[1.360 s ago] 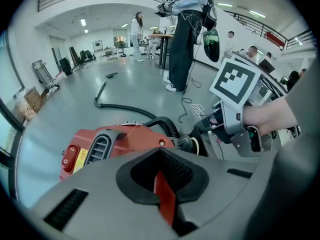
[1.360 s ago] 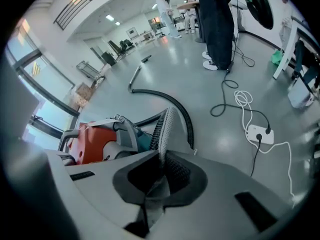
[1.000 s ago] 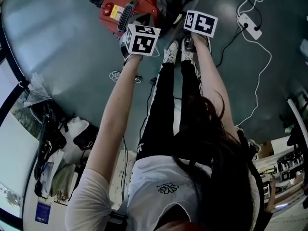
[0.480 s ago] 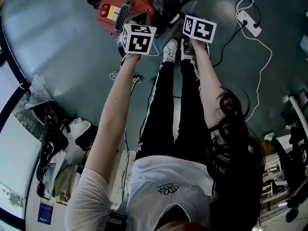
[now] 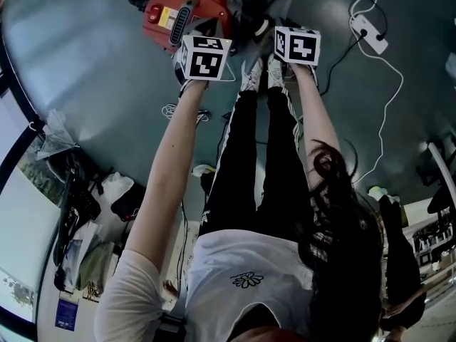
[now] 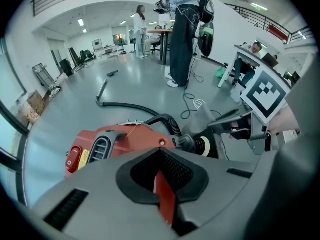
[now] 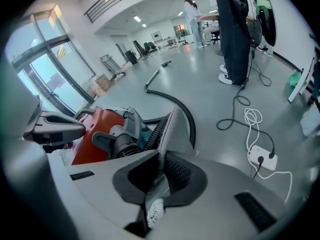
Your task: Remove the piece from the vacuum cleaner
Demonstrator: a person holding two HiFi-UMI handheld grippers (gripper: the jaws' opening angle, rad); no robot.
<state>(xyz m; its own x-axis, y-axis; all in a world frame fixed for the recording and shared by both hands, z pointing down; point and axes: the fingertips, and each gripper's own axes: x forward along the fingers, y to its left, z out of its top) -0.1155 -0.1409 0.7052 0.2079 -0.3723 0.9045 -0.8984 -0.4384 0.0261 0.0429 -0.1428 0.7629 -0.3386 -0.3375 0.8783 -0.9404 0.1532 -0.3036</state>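
Observation:
The red vacuum cleaner [image 5: 187, 13] lies on the grey floor ahead of the person's shoes, its black hose [image 7: 187, 116] curving off behind. My right gripper [image 7: 162, 156] is shut on a flat grey dotted piece [image 7: 171, 126] that sticks up out of its jaws beside the hose connector [image 7: 122, 144]. From the left gripper view, the same piece [image 6: 207, 116] rises past the right gripper [image 6: 212, 129]. My left gripper [image 6: 160, 154] points at the red body [image 6: 115, 144]; its jaws stand together, with only red showing in the slit. In the head view both sets of jaws hide under the marker cubes.
A white power strip [image 5: 369, 34] with looping white cable lies on the floor at the right. Bags and clutter [image 5: 92, 212] line the left. A loose wand [image 6: 102, 91] lies farther out. People stand by a table [image 6: 182, 29] in the background.
The right gripper's marker cube has turned a little and dropped slightly toward the shoes. The left gripper has hardly moved.

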